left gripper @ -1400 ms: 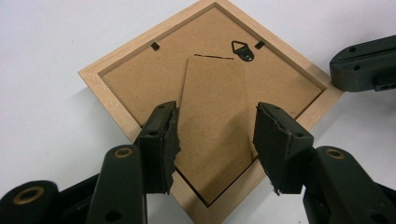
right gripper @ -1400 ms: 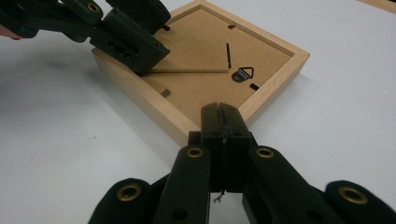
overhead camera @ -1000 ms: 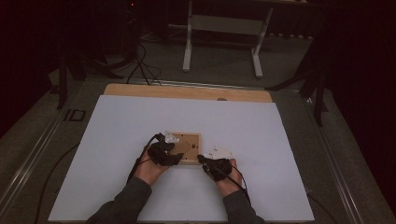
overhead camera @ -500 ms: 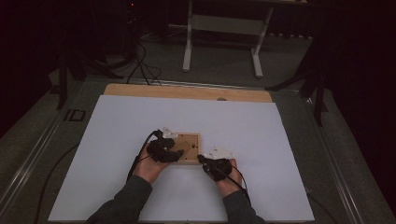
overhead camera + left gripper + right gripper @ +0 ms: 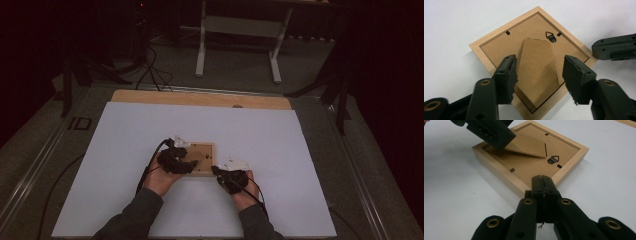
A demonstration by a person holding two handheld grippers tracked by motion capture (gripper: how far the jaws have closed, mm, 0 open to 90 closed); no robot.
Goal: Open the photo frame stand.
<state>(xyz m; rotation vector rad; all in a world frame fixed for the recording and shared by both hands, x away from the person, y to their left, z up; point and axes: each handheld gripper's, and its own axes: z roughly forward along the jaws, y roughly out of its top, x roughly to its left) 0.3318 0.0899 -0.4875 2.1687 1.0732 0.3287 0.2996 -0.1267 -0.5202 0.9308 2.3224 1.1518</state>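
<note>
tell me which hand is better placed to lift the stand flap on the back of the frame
Left. The left tool has its jaws open on either side of the stand flap, not pressing it; they have just been opening. The right tool is shut at the corner of the wooden frame, likely steadying it.

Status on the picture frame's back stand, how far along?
Done: the picture frame lies face down and its stand flap is lifted off the backing. In hand: left gripper, jaws just opening, straddles the flap; shut right gripper pins the frame's corner. Left: likely swinging the flap fully out.
</note>
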